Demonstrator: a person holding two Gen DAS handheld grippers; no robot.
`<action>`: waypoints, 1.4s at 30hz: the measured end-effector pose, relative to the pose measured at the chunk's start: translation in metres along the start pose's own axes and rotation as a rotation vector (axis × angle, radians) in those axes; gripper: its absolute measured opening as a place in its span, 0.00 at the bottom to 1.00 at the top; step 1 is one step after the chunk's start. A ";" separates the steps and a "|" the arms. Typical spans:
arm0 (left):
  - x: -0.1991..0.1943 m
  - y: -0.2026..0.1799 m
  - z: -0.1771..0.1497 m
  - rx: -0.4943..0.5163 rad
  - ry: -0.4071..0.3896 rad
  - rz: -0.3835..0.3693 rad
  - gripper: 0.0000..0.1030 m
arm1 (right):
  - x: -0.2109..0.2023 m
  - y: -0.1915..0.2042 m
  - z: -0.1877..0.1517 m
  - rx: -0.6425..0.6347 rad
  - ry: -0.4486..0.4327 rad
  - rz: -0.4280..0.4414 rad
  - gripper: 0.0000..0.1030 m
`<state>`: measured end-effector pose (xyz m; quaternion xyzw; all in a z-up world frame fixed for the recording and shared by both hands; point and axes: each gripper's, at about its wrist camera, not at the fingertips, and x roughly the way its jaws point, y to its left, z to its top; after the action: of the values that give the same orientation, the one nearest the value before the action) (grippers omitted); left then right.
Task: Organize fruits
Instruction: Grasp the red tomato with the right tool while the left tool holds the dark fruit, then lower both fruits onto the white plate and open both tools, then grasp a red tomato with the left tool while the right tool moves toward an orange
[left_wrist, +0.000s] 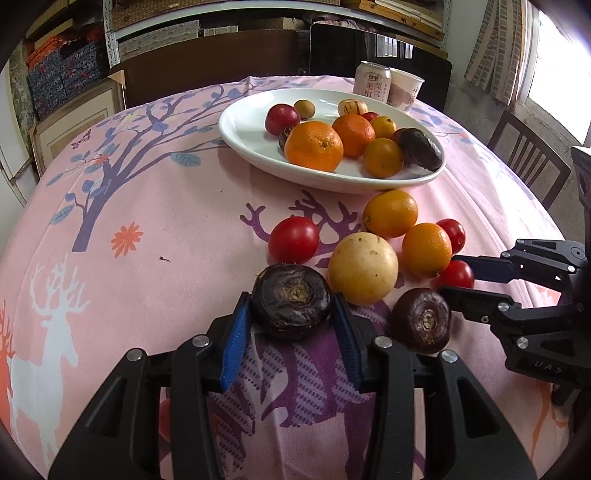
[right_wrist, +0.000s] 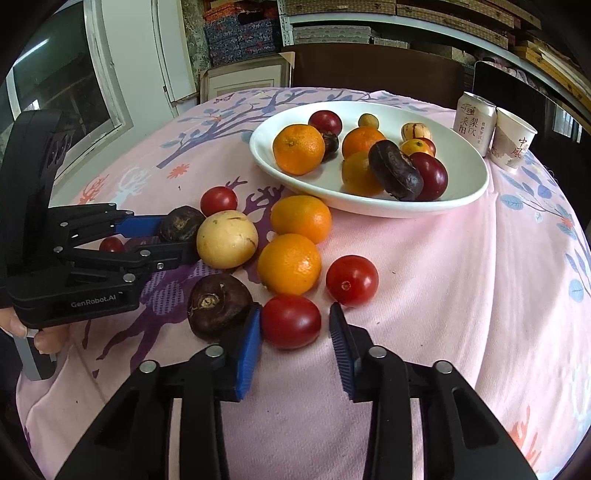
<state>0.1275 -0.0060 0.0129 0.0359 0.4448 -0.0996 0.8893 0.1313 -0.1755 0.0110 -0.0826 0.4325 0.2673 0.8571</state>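
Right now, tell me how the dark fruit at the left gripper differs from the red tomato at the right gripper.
The dark fruit is brown-black, wrinkled and matte; the red tomato is smooth and glossy. The dark fruit looks bigger and shows a pale scar on top; the red tomato shows none. Both are round, lie on the pink cloth, each between fingers: left gripper, right gripper.

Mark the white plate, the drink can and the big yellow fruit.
white plate (right_wrist: 295, 181): right wrist view, bare near rim.
drink can (right_wrist: 473, 123): right wrist view, label.
big yellow fruit (left_wrist: 363, 268): left wrist view, middle.
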 end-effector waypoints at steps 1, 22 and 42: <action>0.000 0.000 0.000 0.005 -0.003 0.007 0.41 | 0.000 0.000 0.000 -0.001 -0.001 -0.002 0.30; -0.032 0.001 0.072 -0.012 -0.111 -0.010 0.40 | -0.062 -0.030 0.054 0.055 -0.257 -0.058 0.30; 0.015 0.032 0.104 -0.213 -0.083 0.025 0.80 | -0.019 -0.074 0.070 0.219 -0.240 -0.026 0.54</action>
<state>0.2244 0.0075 0.0630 -0.0573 0.4151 -0.0422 0.9070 0.2098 -0.2191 0.0623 0.0383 0.3525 0.2154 0.9099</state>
